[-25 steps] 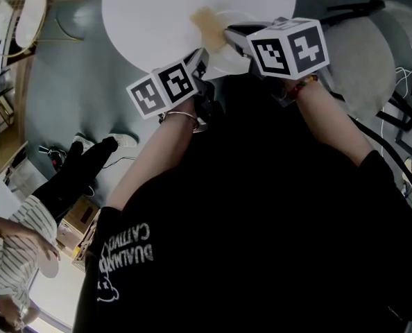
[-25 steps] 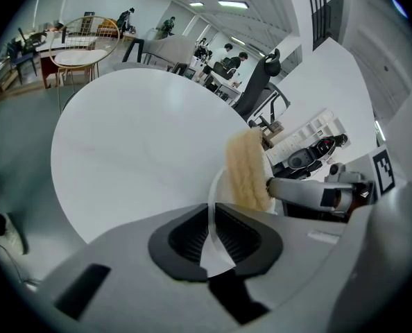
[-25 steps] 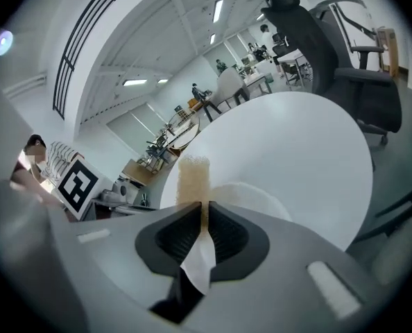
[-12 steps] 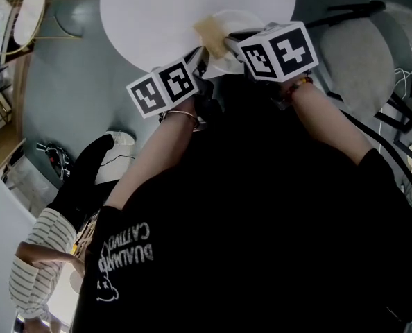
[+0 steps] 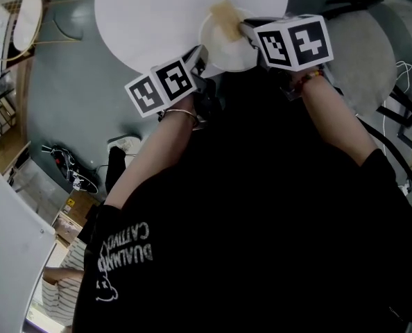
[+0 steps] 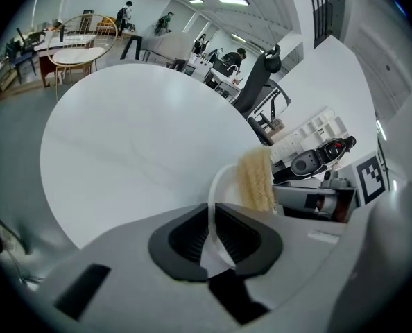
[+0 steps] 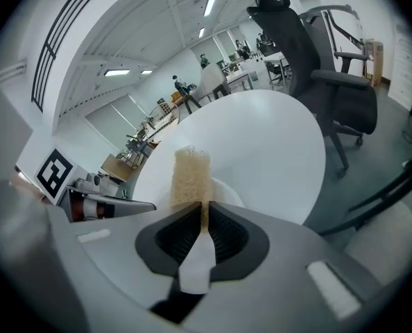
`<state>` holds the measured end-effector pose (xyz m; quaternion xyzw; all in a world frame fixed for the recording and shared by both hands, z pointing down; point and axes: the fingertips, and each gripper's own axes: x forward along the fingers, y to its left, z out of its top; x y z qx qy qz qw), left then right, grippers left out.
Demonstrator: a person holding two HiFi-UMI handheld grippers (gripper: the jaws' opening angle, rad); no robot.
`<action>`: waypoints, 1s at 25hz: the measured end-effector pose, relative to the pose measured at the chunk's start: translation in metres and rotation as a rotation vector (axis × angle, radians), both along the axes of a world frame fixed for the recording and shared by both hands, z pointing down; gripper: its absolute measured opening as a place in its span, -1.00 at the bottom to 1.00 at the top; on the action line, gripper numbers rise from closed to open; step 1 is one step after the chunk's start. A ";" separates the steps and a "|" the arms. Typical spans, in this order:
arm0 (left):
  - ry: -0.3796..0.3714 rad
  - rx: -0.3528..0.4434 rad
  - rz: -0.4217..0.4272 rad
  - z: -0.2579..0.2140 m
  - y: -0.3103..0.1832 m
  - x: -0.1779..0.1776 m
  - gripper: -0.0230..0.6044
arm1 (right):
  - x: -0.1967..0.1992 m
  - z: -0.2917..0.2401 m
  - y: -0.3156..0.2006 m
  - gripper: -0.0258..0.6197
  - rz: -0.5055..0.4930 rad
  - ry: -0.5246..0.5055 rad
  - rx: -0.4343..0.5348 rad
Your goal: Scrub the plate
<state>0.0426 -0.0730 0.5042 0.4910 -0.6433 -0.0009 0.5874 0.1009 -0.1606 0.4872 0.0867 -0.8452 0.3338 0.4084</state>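
Observation:
A white plate (image 5: 223, 50) is held over the near edge of the round white table (image 5: 157, 19). My left gripper (image 5: 200, 57) is shut on the plate's near rim. In the left gripper view the plate (image 6: 212, 189) stands edge-on between the jaws of the left gripper (image 6: 213, 217). My right gripper (image 5: 245, 28) is shut on a tan sponge (image 5: 225, 12), which rests against the plate's far part. The right gripper view has the sponge (image 7: 191, 175) upright in the right gripper (image 7: 202, 217), with the plate (image 7: 227, 191) behind it. The sponge (image 6: 256, 179) touches the plate's face.
A grey padded seat (image 5: 362, 54) stands to the right and a black office chair (image 7: 310, 54) beyond the table. A wire-framed round side table (image 5: 15, 12) is at upper left. Shoes (image 5: 78, 175) lie on the floor; a person in stripes (image 5: 64, 286) is at lower left.
The right gripper has carried the sponge to the right and farther away across the plate, baring more of the plate's face. The left gripper stays put. The striped person has moved towards the lower left.

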 end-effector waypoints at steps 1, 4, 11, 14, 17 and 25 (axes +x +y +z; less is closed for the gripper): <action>0.001 -0.005 0.001 0.000 0.000 0.000 -0.83 | 0.002 0.000 -0.004 -0.80 0.010 0.001 0.005; -0.004 -0.014 0.009 -0.001 -0.001 -0.001 -0.82 | 0.008 -0.003 -0.016 -0.80 0.041 0.002 0.020; 0.000 -0.029 0.017 0.003 -0.003 -0.001 -0.82 | 0.030 -0.003 -0.044 -0.80 0.131 0.005 0.047; -0.010 -0.038 0.039 0.005 -0.004 -0.002 -0.82 | 0.035 -0.004 -0.052 -0.80 0.168 0.005 0.053; -0.020 -0.050 0.047 0.008 -0.005 -0.001 -0.81 | 0.040 -0.006 -0.056 -0.80 0.189 0.009 0.062; 0.007 -0.037 0.042 0.010 -0.014 0.002 -0.81 | 0.039 -0.024 -0.067 -0.80 0.231 -0.054 0.064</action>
